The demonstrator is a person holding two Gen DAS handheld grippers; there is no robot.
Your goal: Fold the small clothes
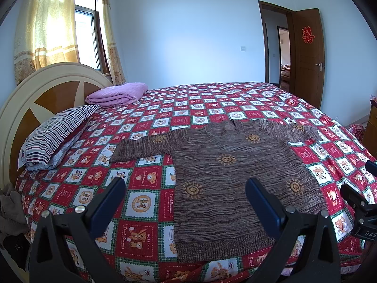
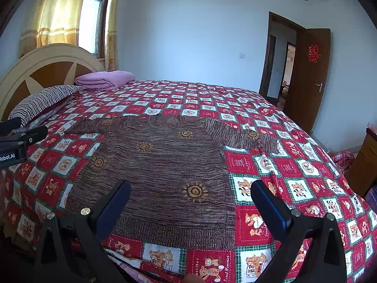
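A small brown knitted sweater with orange sun motifs lies flat on the bed, both sleeves spread out sideways, hem toward me. It also shows in the right wrist view. My left gripper is open and empty, held above the hem's left part. My right gripper is open and empty, above the hem's right corner. The right gripper shows at the right edge of the left wrist view; the left gripper shows at the left edge of the right wrist view.
The bed has a red, white and green checked cover with bears. A striped pillow and a folded purple blanket lie by the headboard. Loose clothes hang at the left. A wooden cabinet stands right.
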